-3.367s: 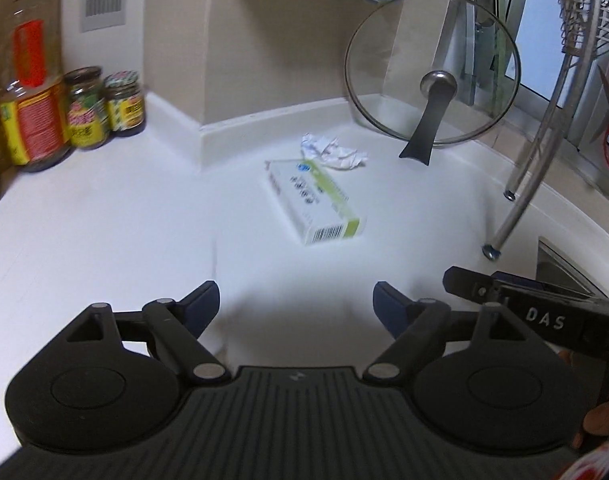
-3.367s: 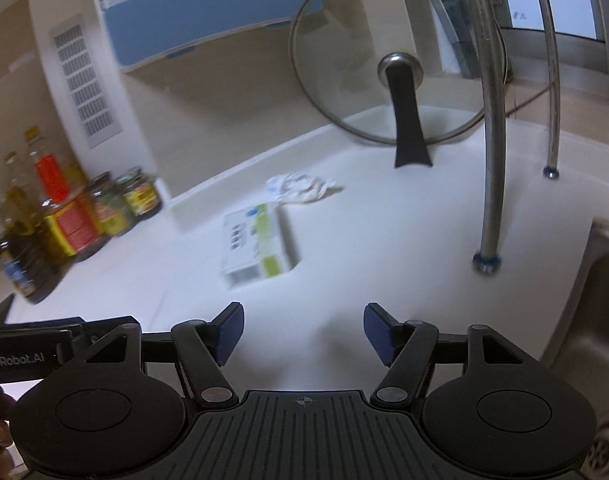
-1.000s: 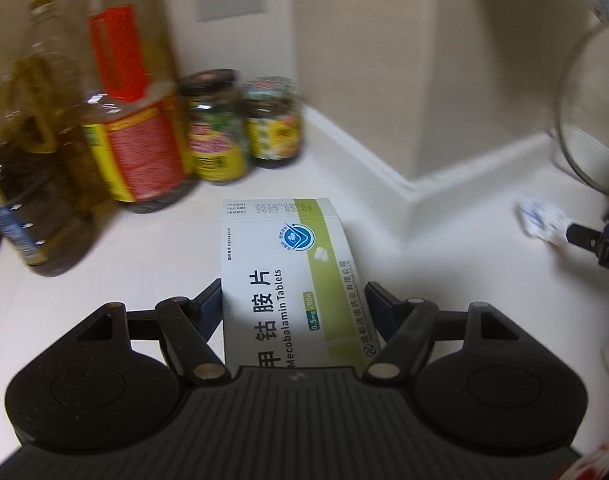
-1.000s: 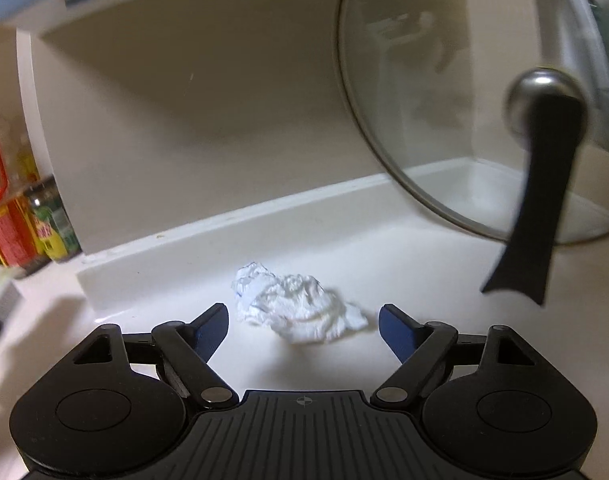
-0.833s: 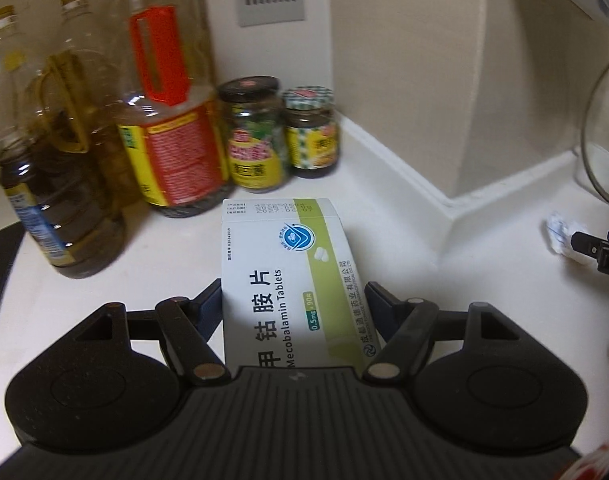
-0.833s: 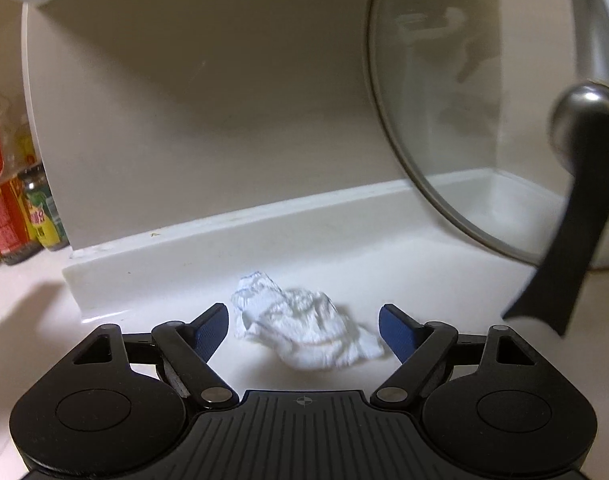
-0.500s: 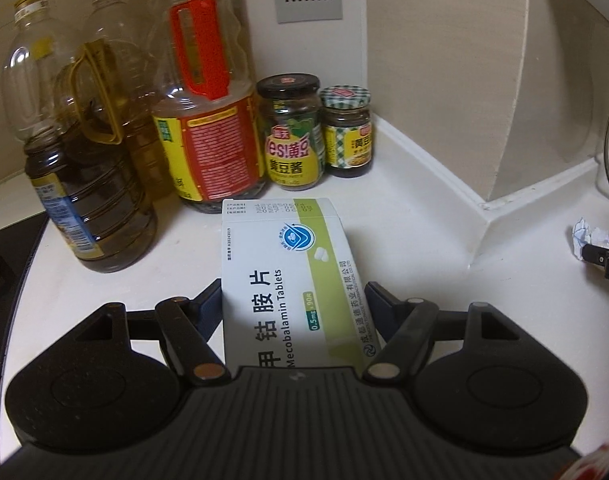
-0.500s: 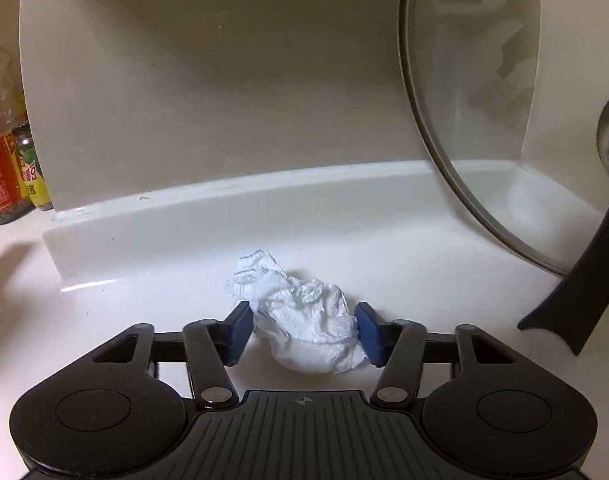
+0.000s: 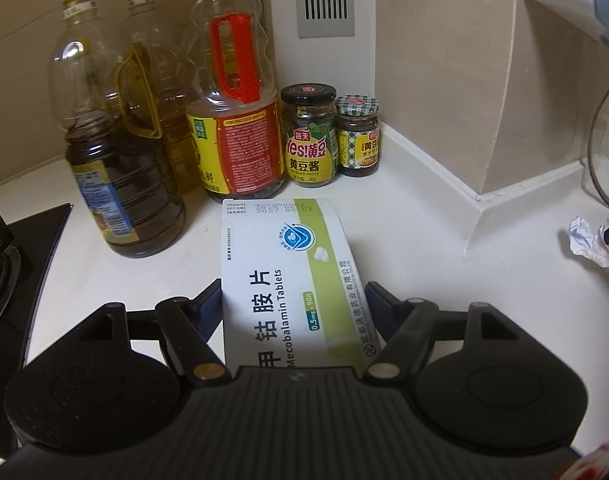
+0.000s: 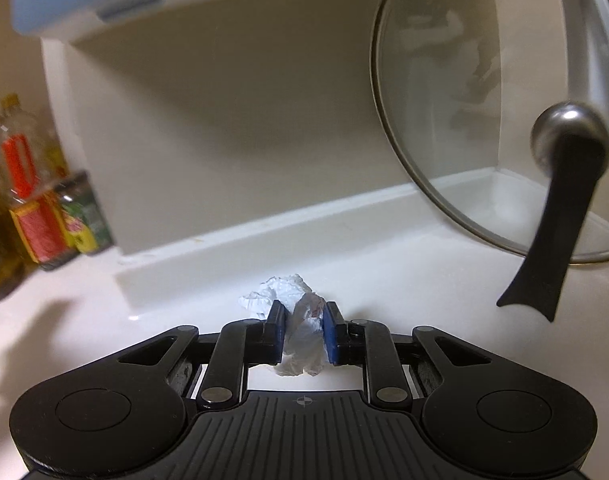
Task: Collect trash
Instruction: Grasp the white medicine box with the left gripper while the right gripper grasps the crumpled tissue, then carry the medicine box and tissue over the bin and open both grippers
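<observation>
A white and green tablet box (image 9: 288, 280) lies lengthwise between the pads of my left gripper (image 9: 294, 300), which is shut on it and holds it above the white counter (image 9: 424, 232). In the right wrist view a crumpled white tissue (image 10: 300, 328) is squeezed between the blue pads of my right gripper (image 10: 303, 330); its jaws are closing on the wad, which bulges out ahead of and below the pads. The same tissue (image 9: 590, 242) shows at the right edge of the left wrist view, with the tip of the right gripper touching it.
Oil bottles (image 9: 232, 112) and two sauce jars (image 9: 310, 136) stand against the back wall. A black stove edge (image 9: 20, 256) lies at the left. A glass pot lid (image 10: 484, 120) with a black handle leans in the corner at the right.
My right gripper's jaws went from wide apart around the tissue to pressing on it and rose a little. My left gripper drew back from the bottles with the box in it.
</observation>
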